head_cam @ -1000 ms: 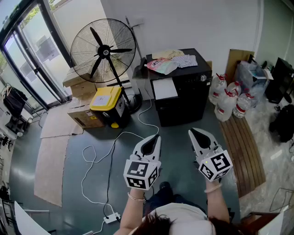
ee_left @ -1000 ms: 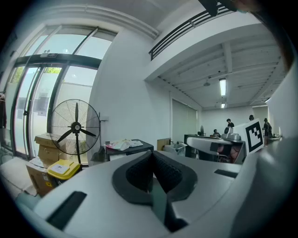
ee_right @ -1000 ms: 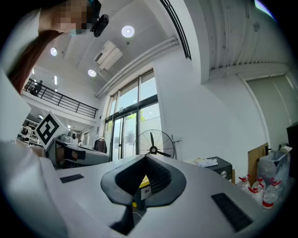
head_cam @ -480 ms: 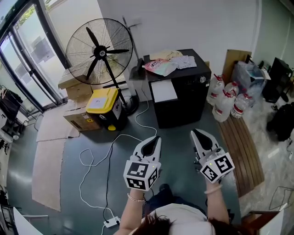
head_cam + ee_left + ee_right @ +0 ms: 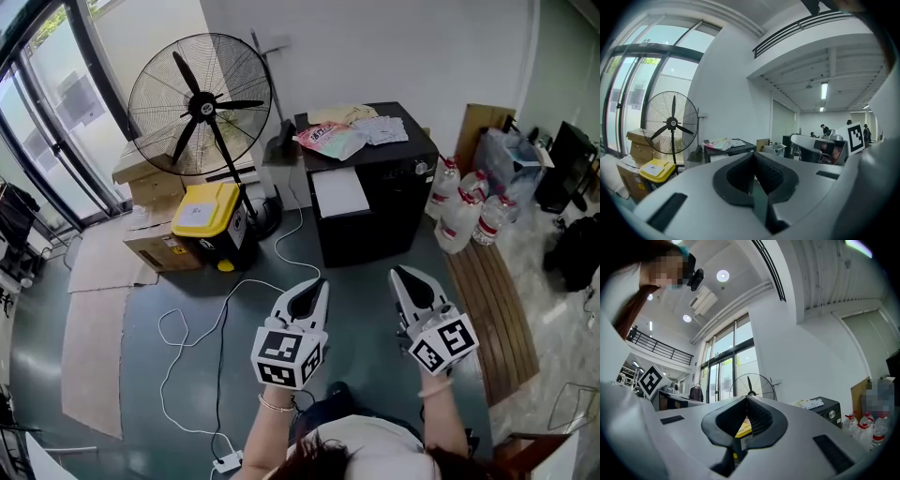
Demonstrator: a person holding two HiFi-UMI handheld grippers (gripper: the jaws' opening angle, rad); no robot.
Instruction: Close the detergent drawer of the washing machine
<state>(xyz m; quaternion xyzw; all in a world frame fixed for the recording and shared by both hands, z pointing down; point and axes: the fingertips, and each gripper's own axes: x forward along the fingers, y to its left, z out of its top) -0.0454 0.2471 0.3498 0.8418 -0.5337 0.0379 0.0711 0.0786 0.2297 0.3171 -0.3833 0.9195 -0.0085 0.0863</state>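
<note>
My left gripper (image 5: 317, 285) has its jaws pressed together on nothing, the ribbed black rubber pads (image 5: 769, 174) meeting in a tight seam, and my right gripper (image 5: 399, 274) is likewise closed and empty. Both are smooth pale-grey plastic shells tapering to blunt points, each with a cube of black-and-white square markers (image 5: 286, 356) at its back. They hang side by side over bare grey-green floor (image 5: 150, 375), well short of the washing machine (image 5: 384, 202), a squat black box with a round knob at its front right corner. I judge the white flat rectangle at its upper front left to be the detergent drawer (image 5: 339, 192), though I can't tell how far out it stands. So nothing of the task is done yet, as I read it: the approach, the contact and the push all remain. Soft, crinkled packets (image 5: 333, 136) lie on the machine's lid. Left of it stands a tall fan (image 5: 199, 105) with a round wire cage and dark blades, then a bin with a glossy yellow lid (image 5: 208, 208) among cardboard boxes (image 5: 148, 178). A thin white cable (image 5: 225, 314) loops across the floor. On the right are clear plastic water bottles (image 5: 464, 211) and a slatted wooden board (image 5: 495, 305).
</note>
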